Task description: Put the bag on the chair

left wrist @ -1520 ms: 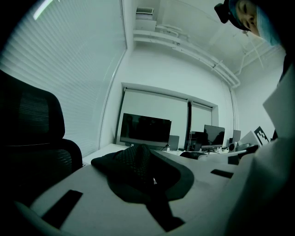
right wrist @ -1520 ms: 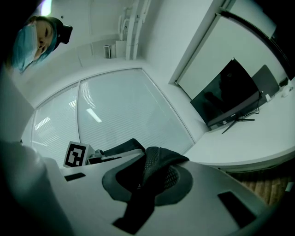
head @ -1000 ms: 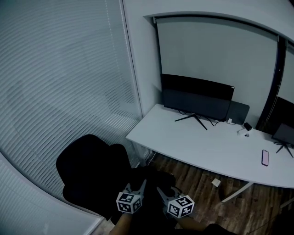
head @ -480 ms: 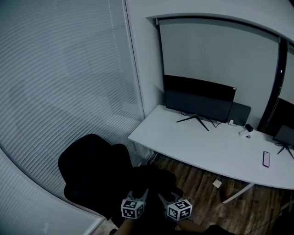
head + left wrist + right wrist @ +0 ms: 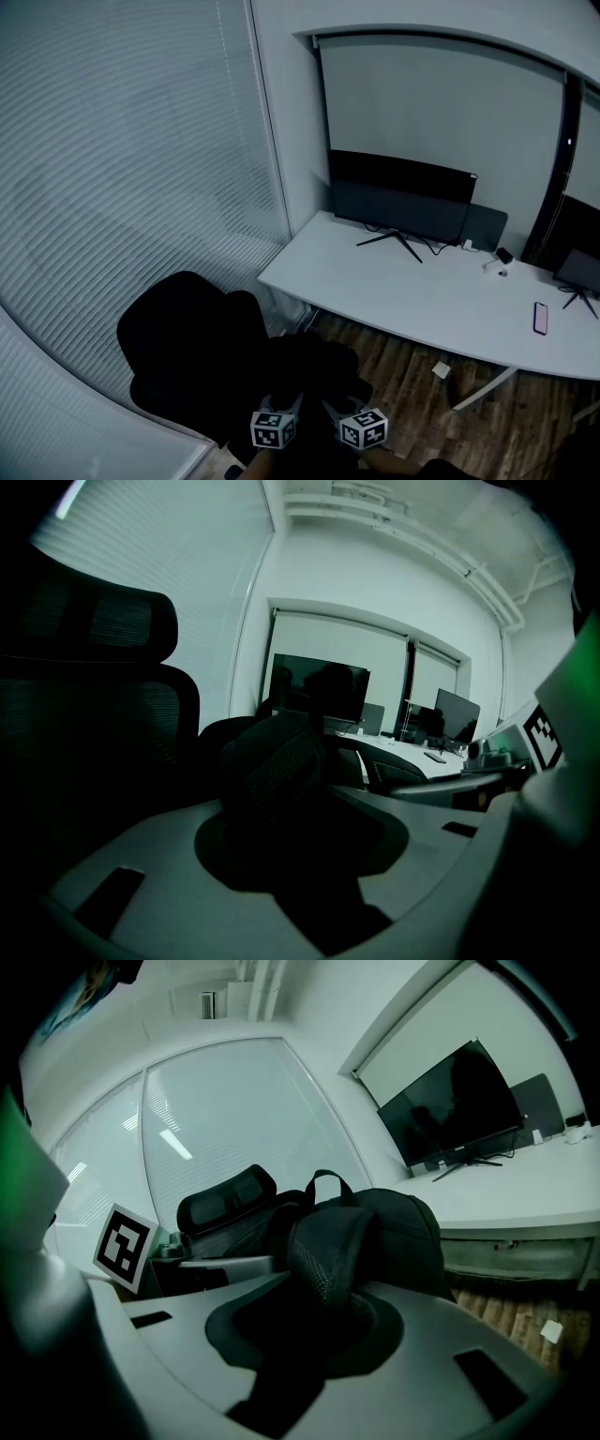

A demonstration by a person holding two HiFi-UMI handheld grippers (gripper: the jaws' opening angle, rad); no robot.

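Left gripper (image 5: 286,405): jaws opening, the bag's mesh strap (image 5: 281,761) lying loose between them. Right gripper (image 5: 336,408): jaws pinching the same kind of mesh strap (image 5: 328,1241). In the head view the black bag (image 5: 314,361) stands at 12 o'clock from both grippers, touching the black chair (image 5: 187,337) at its 9 o'clock. The white desk (image 5: 412,300) lies at 2 o'clock.

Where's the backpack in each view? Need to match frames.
Head view: backpack bottom centre, right of the chair.
Left gripper view: backpack centre foreground, mesh strap close up.
Right gripper view: backpack centre, strap in front.
Shared landmark: monitor on the desk.
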